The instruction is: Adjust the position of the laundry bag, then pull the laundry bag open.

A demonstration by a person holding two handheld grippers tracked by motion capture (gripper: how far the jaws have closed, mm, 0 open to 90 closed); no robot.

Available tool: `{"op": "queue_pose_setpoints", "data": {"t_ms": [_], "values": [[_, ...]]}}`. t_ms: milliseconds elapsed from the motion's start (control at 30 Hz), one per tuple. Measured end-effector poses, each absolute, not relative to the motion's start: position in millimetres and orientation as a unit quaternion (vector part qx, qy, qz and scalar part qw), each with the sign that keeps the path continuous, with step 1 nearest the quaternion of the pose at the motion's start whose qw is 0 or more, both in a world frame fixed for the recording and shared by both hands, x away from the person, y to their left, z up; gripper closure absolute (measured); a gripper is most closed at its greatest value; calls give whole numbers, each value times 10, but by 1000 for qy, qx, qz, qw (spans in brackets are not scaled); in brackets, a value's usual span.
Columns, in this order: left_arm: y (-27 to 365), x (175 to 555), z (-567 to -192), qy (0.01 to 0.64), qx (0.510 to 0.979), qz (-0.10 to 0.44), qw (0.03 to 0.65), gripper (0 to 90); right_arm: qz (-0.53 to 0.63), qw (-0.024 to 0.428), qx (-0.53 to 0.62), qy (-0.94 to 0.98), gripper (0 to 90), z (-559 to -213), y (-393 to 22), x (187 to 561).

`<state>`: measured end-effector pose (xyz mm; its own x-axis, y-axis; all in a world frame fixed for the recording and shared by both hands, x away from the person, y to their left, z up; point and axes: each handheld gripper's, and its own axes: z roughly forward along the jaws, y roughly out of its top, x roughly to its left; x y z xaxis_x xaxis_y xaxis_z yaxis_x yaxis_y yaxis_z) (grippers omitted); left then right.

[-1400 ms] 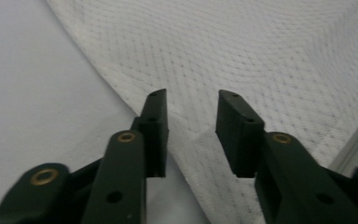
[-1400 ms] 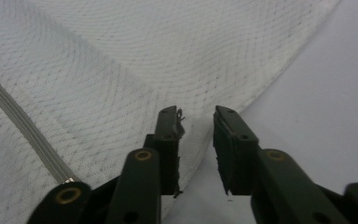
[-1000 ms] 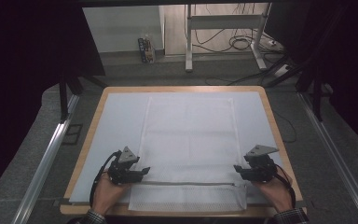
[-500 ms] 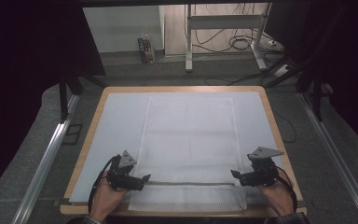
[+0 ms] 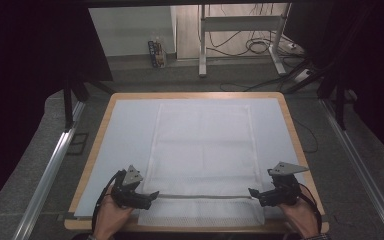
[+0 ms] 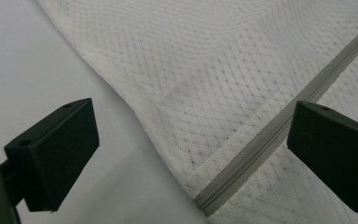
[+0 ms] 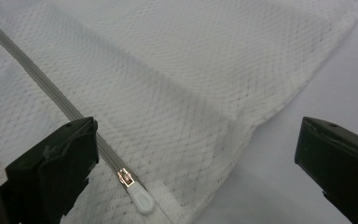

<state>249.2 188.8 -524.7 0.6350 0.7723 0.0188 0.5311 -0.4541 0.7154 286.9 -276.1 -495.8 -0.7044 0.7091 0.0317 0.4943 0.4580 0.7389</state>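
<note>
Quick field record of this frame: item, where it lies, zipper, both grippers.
item: white mesh laundry bag, flat
surface: pale mat on a wood-edged table
zipper: grey zipper runs across the bag near its near edge; white zipper pull at the right gripper's end
left gripper: jaws have just been opening, now wide apart over the bag's corner, pressing nothing
right gripper: jaws have just been opening, now wide apart over the opposite corner, pull lies between them, not pinched
</note>
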Motion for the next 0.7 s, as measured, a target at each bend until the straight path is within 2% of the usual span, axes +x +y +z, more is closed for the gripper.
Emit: {"op": "queue_pose_setpoints", "data": {"t_ms": [200, 433, 700], "values": [[1877, 2494, -5261, 386, 838, 179, 342, 19, 373, 134, 362, 844, 0, -4977, -2762, 2840], [1884, 2492, -5265, 385, 839, 183, 340, 20, 360, 145, 351, 852, 0, -4987, -2744, 2778], [1874, 2492, -5272, 378, 844, 187, 330, 22, 353, 127, 372, 849, 0, -4990, -2789, 2664]]}}
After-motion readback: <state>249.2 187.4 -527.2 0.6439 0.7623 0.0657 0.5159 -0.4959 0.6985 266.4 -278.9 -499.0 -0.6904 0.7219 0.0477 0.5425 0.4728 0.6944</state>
